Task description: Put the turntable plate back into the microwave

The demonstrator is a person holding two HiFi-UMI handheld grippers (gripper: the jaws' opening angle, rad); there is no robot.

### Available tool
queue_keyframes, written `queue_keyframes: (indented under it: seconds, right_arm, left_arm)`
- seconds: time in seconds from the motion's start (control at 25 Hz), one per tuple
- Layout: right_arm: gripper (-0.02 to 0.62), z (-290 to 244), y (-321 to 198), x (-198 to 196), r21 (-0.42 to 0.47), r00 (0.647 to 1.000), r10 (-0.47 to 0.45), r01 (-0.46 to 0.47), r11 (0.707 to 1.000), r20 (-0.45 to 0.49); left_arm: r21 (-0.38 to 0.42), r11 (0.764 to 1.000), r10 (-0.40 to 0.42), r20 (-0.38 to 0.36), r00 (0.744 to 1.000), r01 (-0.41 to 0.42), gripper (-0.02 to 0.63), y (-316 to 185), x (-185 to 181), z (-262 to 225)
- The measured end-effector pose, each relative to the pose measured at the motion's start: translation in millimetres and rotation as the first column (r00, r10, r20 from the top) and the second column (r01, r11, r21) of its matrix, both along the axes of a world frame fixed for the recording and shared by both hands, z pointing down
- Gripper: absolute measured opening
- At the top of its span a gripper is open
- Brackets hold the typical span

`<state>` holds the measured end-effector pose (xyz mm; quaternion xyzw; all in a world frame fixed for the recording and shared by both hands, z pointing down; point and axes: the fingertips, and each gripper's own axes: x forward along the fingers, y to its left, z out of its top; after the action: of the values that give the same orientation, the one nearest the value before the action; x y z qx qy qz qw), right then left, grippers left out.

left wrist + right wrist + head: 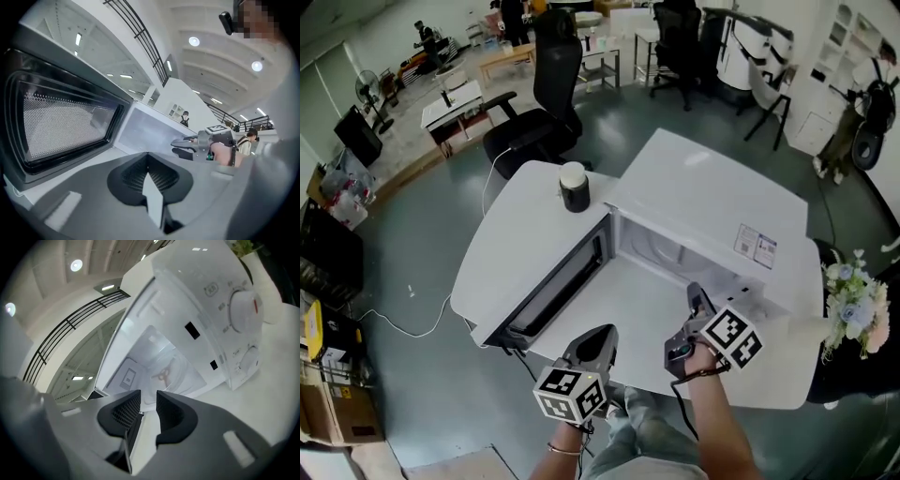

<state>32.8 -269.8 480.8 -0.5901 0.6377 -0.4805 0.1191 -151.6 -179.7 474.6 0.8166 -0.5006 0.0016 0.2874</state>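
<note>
My left gripper (600, 333) is clamped fully shut with nothing in it, angled a bit downward. Just beside it, my right gripper (694, 292) reaches slightly further forward, jaws parted a little, also empty.

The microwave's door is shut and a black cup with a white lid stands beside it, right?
No: the door of the microwave is open, as the head view shows. The black cup with a white lid does stand beside it.
</note>
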Motion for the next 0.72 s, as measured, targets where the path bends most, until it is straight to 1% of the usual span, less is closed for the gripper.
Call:
queue_keyframes:
  seconds: [0.16,0.36,0.44,0.56,0.72]
  right_arm:
    - [0.112,-25.5,18.5,-5.1,0.059,0.994,-0.085,0.089,0.994,-0.064]
    - [0.104,-62.7,39.1,-4.1,0.152,0.966,-0.167,0.198,0.968,-0.195]
    - [0.092,-76.0,46.2,0.2,0.181,0.949,-0.184,0.234,0.955,-0.256]
    - [0.055,-91.9,56.1,7.6,0.205,0.918,-0.192,0.274,0.94,-0.346]
    - [0.035,-109.5,70.5,11.1,0.219,0.884,-0.187,0.302,0.928,-0.428]
  left_arm:
    - [0.028,1.0,-0.009,0.013,1.0,0.008,0.0,3.8,1.8,-17.0]
    - [0.079,0.997,-0.003,0.02,1.0,0.001,0.0,1.9,6.9,-41.9]
    - [0.098,0.995,-0.003,0.022,1.0,0.001,0.0,0.0,8.5,-50.7]
    - [0.113,0.994,-0.014,0.015,1.0,0.012,0.0,-4.2,9.2,-61.4]
    - [0.111,0.993,-0.035,0.01,0.999,0.033,0.0,-10.6,8.3,-74.3]
